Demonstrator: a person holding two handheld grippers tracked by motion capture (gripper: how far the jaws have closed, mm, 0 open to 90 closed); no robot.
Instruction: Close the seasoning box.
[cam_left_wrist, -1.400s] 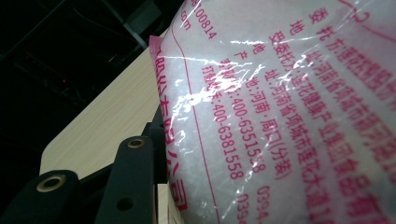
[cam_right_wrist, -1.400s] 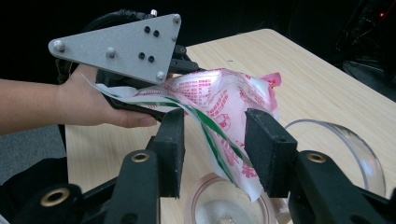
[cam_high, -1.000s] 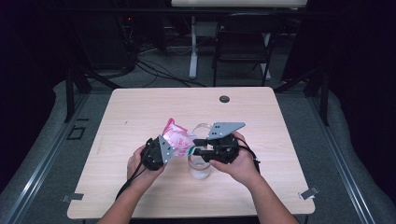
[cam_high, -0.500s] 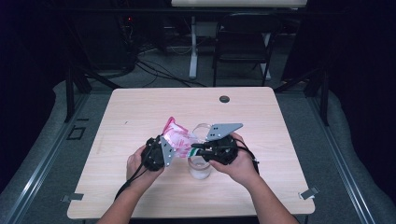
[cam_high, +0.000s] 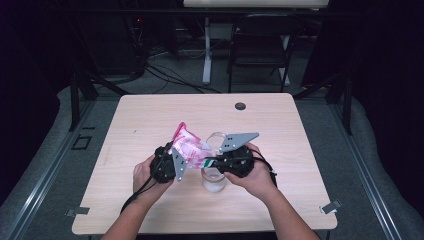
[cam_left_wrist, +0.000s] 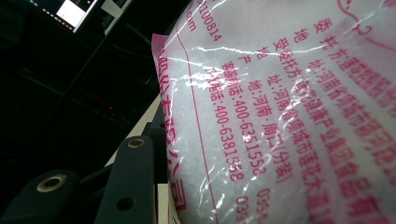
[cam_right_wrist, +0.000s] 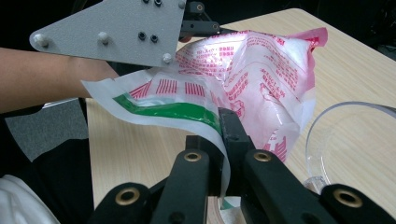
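pink-printed bag (cam_high: 189, 148) barely shifted since 1 s ago, mouth over glass (cam_high: 213, 176); right gripper (cam_right_wrist: 219, 154) fingers clamp bag edge; left gripper (cam_high: 169, 162) fingers grip bag side; pour pending.

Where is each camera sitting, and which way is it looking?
High view: above the table, looking forward and down; both forearms, the left claw and right claw hold a pink-printed plastic bag over a clear jar.
Left claw view: on the left claw, facing the bag up close; one jaw shows.
Right claw view: on the right claw, its jaws pinching the bag's edge.
All share the bag.
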